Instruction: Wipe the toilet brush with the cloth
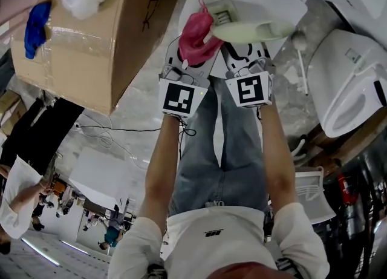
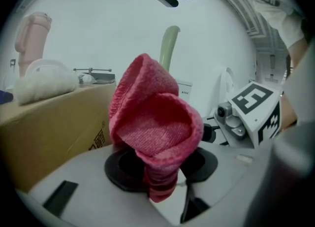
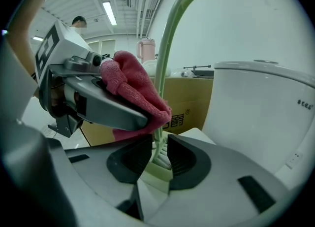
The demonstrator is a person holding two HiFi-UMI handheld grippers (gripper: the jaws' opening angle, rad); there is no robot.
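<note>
Leftward cloth (image 1: 195, 36); rightward brush (image 1: 254, 31) (adjacent)

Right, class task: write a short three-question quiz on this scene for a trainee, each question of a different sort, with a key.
1. Multiple choice: what is the left gripper shut on? A a white towel; B a pink cloth; C a sponge.
2. True or false: nothing stands between the jaws of the right gripper.
3. Fill in: in the head view, the big brown thing at the left is a ____ box.
Key: 1 B. 2 False: the pale green toilet brush stands between them. 3 Cardboard.
</note>
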